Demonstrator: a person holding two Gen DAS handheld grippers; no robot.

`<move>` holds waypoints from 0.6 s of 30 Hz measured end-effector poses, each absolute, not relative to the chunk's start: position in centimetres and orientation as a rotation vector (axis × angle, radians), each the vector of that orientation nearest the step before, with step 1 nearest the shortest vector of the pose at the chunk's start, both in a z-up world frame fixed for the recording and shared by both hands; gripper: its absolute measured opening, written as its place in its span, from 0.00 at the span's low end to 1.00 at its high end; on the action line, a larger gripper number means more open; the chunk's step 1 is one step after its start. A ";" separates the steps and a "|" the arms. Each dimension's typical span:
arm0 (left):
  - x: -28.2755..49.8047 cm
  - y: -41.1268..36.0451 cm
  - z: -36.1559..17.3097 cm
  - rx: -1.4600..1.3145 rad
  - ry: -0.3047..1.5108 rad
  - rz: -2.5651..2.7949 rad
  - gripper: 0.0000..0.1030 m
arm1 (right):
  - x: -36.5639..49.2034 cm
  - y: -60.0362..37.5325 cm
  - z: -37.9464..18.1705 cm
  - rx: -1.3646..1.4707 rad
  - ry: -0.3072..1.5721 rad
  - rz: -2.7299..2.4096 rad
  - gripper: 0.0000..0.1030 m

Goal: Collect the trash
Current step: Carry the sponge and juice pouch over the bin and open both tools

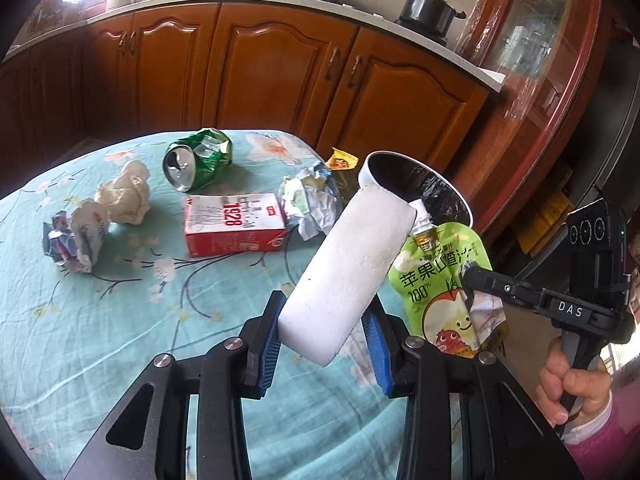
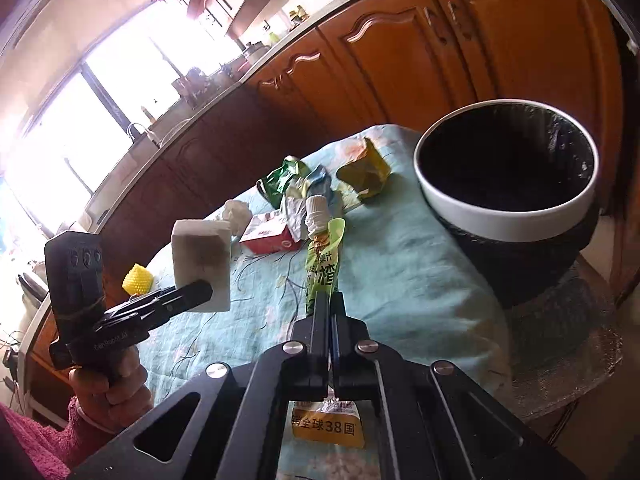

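We held a white foam block clamped in our left hand-held gripper, above the bench. Our right hand-held gripper was pinched tight on a green juice pouch, lifted near the black bin. A crushed can, red carton and crumpled paper lay on the bench.

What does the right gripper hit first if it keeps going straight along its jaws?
Probably the tablecloth near the crumpled wrappers. The right gripper, shut on the juice pouch, points left of the bin. Depth is unclear.
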State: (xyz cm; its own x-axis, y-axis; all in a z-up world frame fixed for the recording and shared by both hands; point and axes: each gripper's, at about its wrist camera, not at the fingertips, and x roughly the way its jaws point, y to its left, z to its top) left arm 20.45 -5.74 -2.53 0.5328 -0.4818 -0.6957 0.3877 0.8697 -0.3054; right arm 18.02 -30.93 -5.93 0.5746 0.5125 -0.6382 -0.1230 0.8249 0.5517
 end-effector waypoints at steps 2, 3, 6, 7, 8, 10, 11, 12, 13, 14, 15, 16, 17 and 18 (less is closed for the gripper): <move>20.9 -6.9 -2.6 -0.115 0.873 -0.532 0.36 | 17.6 -31.7 -5.3 0.508 0.865 0.374 0.00; 21.0 -7.5 -2.5 -0.111 0.873 -0.539 0.36 | 17.5 -32.1 -5.0 0.506 0.854 0.363 0.00; 21.7 -9.3 -2.2 -0.086 0.869 -0.556 0.36 | 17.3 -33.2 -4.2 0.499 0.817 0.324 0.00; 22.0 -9.9 -2.2 -0.077 0.872 -0.558 0.36 | 17.4 -33.8 -3.9 0.497 0.805 0.306 0.00; 22.3 -10.6 -2.2 -0.069 0.876 -0.561 0.36 | 17.5 -34.2 -3.9 0.495 0.799 0.292 0.00; 22.9 -11.7 -2.2 -0.056 0.879 -0.566 0.36 | 17.8 -35.1 -3.5 0.497 0.783 0.258 0.00; 23.2 -12.3 -2.3 -0.050 0.882 -0.569 0.36 | 17.8 -35.6 -3.4 0.501 0.774 0.245 0.00; 23.5 -12.9 -2.3 -0.046 0.884 -0.570 0.36 | 17.9 -36.0 -3.3 0.503 0.766 0.233 0.00; 23.8 -13.5 -2.3 -0.041 0.886 -0.572 0.36 | 18.1 -36.5 -3.2 0.502 0.757 0.214 0.00; 24.1 -14.0 -2.2 -0.035 0.887 -0.574 0.36 | 18.1 -36.9 -3.1 0.499 0.748 0.194 0.00; 24.4 -14.6 -2.1 -0.029 0.887 -0.577 0.36 | 18.2 -37.3 -2.9 0.498 0.738 0.179 0.00; 24.8 -15.2 -2.1 -0.024 0.887 -0.579 0.36 | 18.2 -37.7 -2.8 0.501 0.728 0.170 0.00; 25.2 -15.8 -2.0 -0.017 0.887 -0.583 0.36 | 18.2 -38.3 -2.7 0.500 0.722 0.159 0.00; 25.6 -16.4 -2.0 -0.011 0.886 -0.588 0.36 | 18.3 -38.7 -2.7 0.499 0.717 0.148 0.00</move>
